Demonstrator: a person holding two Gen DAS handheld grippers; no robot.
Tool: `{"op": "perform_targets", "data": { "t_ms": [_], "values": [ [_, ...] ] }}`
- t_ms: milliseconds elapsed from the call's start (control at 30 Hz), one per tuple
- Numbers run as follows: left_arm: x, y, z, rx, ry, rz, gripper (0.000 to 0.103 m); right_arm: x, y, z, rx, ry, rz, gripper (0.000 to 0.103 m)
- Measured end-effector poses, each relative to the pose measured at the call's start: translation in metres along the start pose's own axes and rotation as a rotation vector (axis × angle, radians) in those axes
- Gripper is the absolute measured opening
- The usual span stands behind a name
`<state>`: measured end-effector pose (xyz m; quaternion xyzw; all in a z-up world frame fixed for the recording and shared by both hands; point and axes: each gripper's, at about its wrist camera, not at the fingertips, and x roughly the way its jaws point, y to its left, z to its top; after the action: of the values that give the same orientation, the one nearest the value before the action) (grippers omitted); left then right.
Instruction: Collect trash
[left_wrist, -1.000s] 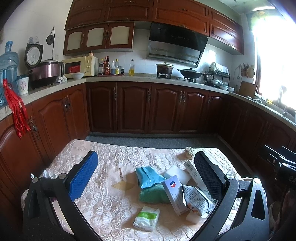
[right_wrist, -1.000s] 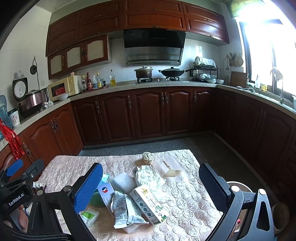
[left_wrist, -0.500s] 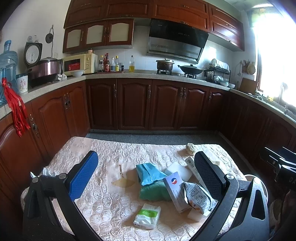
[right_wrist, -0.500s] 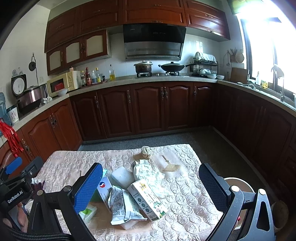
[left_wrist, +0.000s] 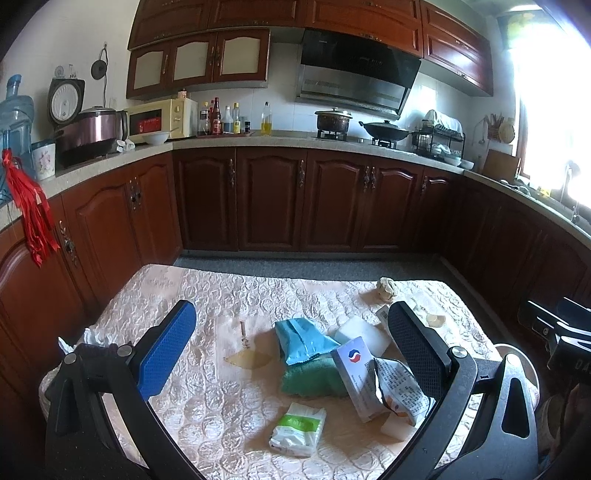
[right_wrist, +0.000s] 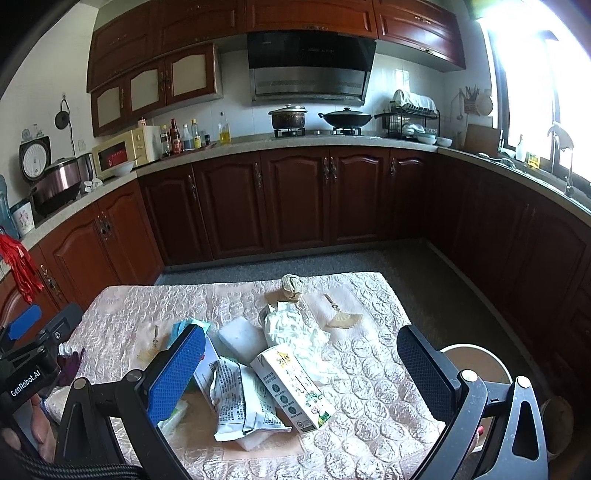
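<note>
Both grippers hover above the cloth-covered table (left_wrist: 207, 295) with jaws spread wide and nothing between them. The left gripper (left_wrist: 291, 332) looks onto a teal bag (left_wrist: 301, 341), a green sponge (left_wrist: 310, 382), a wrapped tissue pack (left_wrist: 297, 430) and a white box with a red-and-blue logo (left_wrist: 354, 373). The right gripper (right_wrist: 301, 354) faces a milk carton (right_wrist: 293, 391), a printed foil wrapper (right_wrist: 236, 402), crumpled white paper (right_wrist: 291, 328), a white foam block (right_wrist: 240, 338) and a small paper ball (right_wrist: 292, 286) further back. A white bin (right_wrist: 476, 363) stands beside the table's right edge.

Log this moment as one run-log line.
task: collect trash | left gripper: open, above blue pouch | right gripper: open, above milk carton | nothing held | trash on table
</note>
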<state>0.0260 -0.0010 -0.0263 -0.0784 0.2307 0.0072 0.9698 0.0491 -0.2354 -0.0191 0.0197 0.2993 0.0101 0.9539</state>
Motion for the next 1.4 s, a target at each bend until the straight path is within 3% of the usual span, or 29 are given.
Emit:
{"op": "perform_targets", "data": {
  "t_ms": [467,700,900,967,1133,1400],
  "values": [
    [0.023,0.007,-0.009,0.005,0.065,0.014,0.103,0.022,0.002,-0.007,-0.022,0.062,-0.007,0.103],
    [0.042,0.022,-0.019,-0.005,0.137,-0.011,0.103,0.045,-0.011,-0.017,0.01,0.163,0.021,0.103],
    [0.063,0.038,-0.04,0.03,0.238,-0.017,0.103,0.081,-0.032,-0.033,0.094,0.369,0.062,0.103],
    [0.07,0.04,-0.048,0.053,0.28,-0.037,0.103,0.088,-0.037,-0.042,0.118,0.38,0.103,0.103],
    [0.089,0.029,-0.077,0.129,0.415,-0.124,0.103,0.102,-0.044,-0.05,0.114,0.405,0.103,0.103],
    [0.121,0.009,-0.111,0.166,0.581,-0.171,0.103,0.12,-0.058,-0.055,0.136,0.418,0.13,0.098]
  ]
}}
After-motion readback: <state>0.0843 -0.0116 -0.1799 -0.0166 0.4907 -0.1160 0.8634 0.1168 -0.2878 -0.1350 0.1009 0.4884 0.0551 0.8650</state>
